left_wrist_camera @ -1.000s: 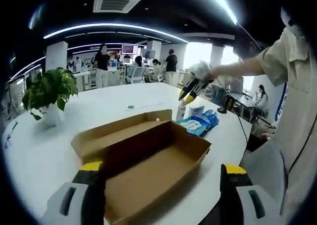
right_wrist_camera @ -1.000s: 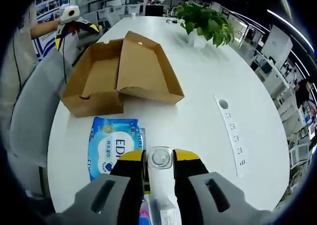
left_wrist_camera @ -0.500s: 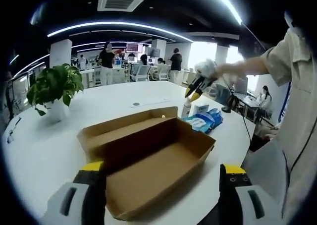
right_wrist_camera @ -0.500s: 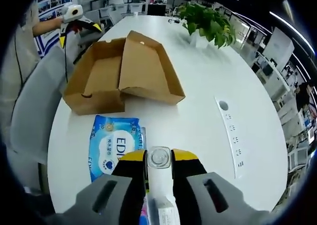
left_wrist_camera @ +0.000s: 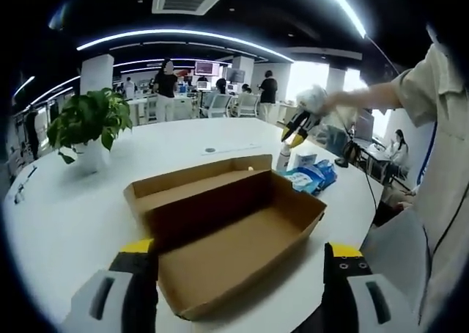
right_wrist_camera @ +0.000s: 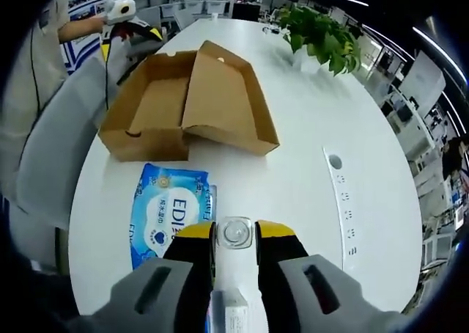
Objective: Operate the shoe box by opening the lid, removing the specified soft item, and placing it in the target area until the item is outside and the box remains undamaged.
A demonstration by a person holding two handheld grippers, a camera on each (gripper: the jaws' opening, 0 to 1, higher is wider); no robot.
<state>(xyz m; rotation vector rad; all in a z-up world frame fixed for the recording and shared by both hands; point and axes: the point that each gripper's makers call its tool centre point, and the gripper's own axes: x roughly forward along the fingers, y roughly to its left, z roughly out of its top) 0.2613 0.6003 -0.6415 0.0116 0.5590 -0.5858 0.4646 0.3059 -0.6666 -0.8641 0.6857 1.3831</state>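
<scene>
The brown cardboard shoe box (left_wrist_camera: 234, 241) lies open on the white table (left_wrist_camera: 66, 216), its lid (left_wrist_camera: 198, 183) folded back; its inside shows bare cardboard. My left gripper (left_wrist_camera: 240, 249) hangs open just before the box's near end. My right gripper (right_wrist_camera: 234, 235) is shut on the cap end of a white bottle (right_wrist_camera: 234, 238). From the left gripper view, that right gripper (left_wrist_camera: 299, 125) holds the bottle (left_wrist_camera: 283, 158) upright beside a blue wipes pack (left_wrist_camera: 311, 177). In the right gripper view the wipes pack (right_wrist_camera: 170, 214) lies between the bottle and the box (right_wrist_camera: 150, 113), with the left gripper (right_wrist_camera: 126, 19) beyond.
A potted plant (left_wrist_camera: 88, 124) stands at the table's far side, also the plant (right_wrist_camera: 322, 36) in the right gripper view. A socket strip (right_wrist_camera: 342, 205) is set into the table. A grey chair (right_wrist_camera: 47, 157) stands at the table edge. A person's sleeve (left_wrist_camera: 432, 91) is at right.
Both views have shifted a little with the hands. The box and wipes pack have not moved. The right gripper still holds the bottle and the left one stays open.
</scene>
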